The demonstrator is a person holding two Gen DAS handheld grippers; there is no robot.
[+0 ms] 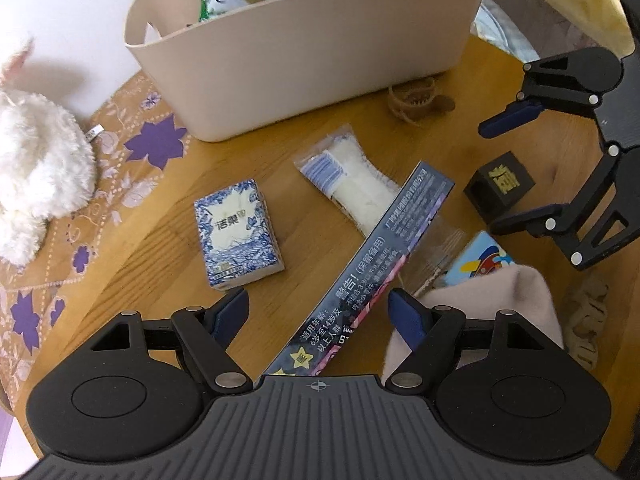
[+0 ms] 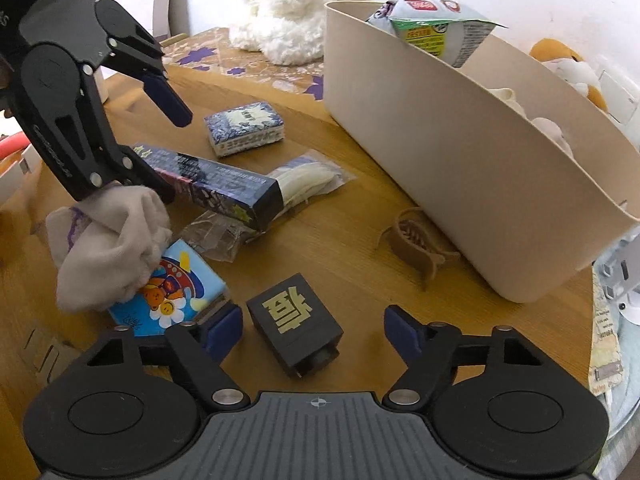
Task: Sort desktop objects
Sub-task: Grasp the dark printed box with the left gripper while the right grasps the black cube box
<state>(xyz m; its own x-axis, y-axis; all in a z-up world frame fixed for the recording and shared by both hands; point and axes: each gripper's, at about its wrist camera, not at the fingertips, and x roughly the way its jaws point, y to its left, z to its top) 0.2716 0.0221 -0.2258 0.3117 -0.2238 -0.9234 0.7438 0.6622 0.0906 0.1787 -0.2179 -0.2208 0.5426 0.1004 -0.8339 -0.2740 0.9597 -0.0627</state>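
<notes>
Two open hand-held grippers, left [image 1: 318, 312] straddling long box [image 1: 372, 264], right [image 2: 314, 326] around black cube [image 2: 294, 320], beside bin [image 2: 460, 152].

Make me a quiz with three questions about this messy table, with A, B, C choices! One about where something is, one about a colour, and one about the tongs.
1. Where is the brown hair clip?
A. on the table beside the beige bin
B. inside the bin
C. on the white plush

2. What colour is the sign on the black cube?
A. red
B. gold
C. green

3. How are the right tongs?
A. shut on the cube
B. open around the cube
C. holding a sock

Answers: 1 A, it lies on wood by the bin's wall. 2 B, the character is gold. 3 B, gaps show beside the cube.
</notes>
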